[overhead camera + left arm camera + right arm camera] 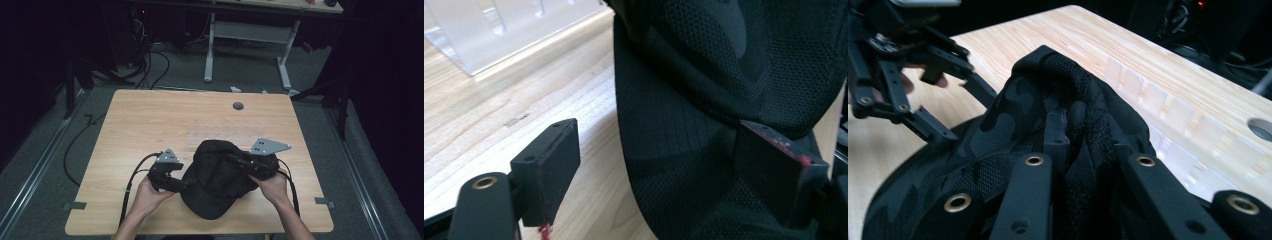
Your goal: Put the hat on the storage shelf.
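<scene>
Black cap (220, 180) lies on the near half of the wooden table (150, 120), brim toward the person's edge, crown bunched up toward the far side. Right gripper (239, 161) is clenched on a fold of the cap's crown; in the right gripper view its jaws stand close together with mesh fabric (1083, 130) pinched and pushed up between them, the gathered cloth blocking sight of the pad faces. Left gripper (186, 183) sits at the cap's left edge with jaws spread wide and released: in the left gripper view one pad (551, 170) hangs over bare table, the other pad (774, 170) over the dark fabric, and the cap's edge (634, 165) runs between them with neither pad pressing on it. The left gripper (923, 80) also shows in the right gripper view, open, just beside the cap's rim. Both hands come in from the near edge, cables trailing back over the table. A round grommet hole (238, 106) sits near the table's far edge, well apart from the cap. A clear plastic stand (489, 35) shows in the left gripper view, beyond the cap. Behind the table a white-legged desk (250, 40) and loose floor cables (150, 60) stand in the dark.
</scene>
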### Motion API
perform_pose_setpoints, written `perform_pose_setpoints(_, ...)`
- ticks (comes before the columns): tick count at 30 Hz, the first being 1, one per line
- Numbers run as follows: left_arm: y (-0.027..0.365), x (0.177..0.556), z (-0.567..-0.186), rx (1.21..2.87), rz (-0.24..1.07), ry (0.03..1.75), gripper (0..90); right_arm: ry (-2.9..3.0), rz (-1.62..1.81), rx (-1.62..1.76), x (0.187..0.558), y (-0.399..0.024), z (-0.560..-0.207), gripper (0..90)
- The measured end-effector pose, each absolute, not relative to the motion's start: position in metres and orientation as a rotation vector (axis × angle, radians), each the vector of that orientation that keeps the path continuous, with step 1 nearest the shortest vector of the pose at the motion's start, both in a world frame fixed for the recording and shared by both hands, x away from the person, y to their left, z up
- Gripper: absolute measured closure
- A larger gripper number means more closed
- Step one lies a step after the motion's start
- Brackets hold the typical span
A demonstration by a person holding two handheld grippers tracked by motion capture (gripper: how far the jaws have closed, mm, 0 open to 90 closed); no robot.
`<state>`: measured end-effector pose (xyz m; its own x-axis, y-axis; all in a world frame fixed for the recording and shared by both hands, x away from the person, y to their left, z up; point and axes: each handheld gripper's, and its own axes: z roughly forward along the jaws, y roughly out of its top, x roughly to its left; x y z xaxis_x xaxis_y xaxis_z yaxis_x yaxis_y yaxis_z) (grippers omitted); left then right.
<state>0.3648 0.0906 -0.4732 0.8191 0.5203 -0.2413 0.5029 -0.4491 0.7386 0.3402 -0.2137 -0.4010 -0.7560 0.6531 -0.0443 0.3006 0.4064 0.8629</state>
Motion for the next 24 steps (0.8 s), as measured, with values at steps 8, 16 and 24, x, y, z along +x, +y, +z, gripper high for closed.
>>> perform_pose_setpoints(8, 0.088, 0.366, -0.476, 2.143, -0.024, 0.727, 17.8, 2.304, 1.334, 0.720, 0.340, -0.205, -0.392, 79.4)
perform_pose_setpoints(16, 0.090, 0.367, -0.475, 2.117, -0.080, 0.709, 17.2, 2.296, 1.408, 0.665, 0.345, -0.204, -0.385, 79.5)
perform_pose_setpoints(24, 0.085, 0.366, -0.473, 2.127, -0.112, 0.664, 18.2, 2.290, 1.447, 0.618, 0.347, -0.203, -0.383, 79.4)
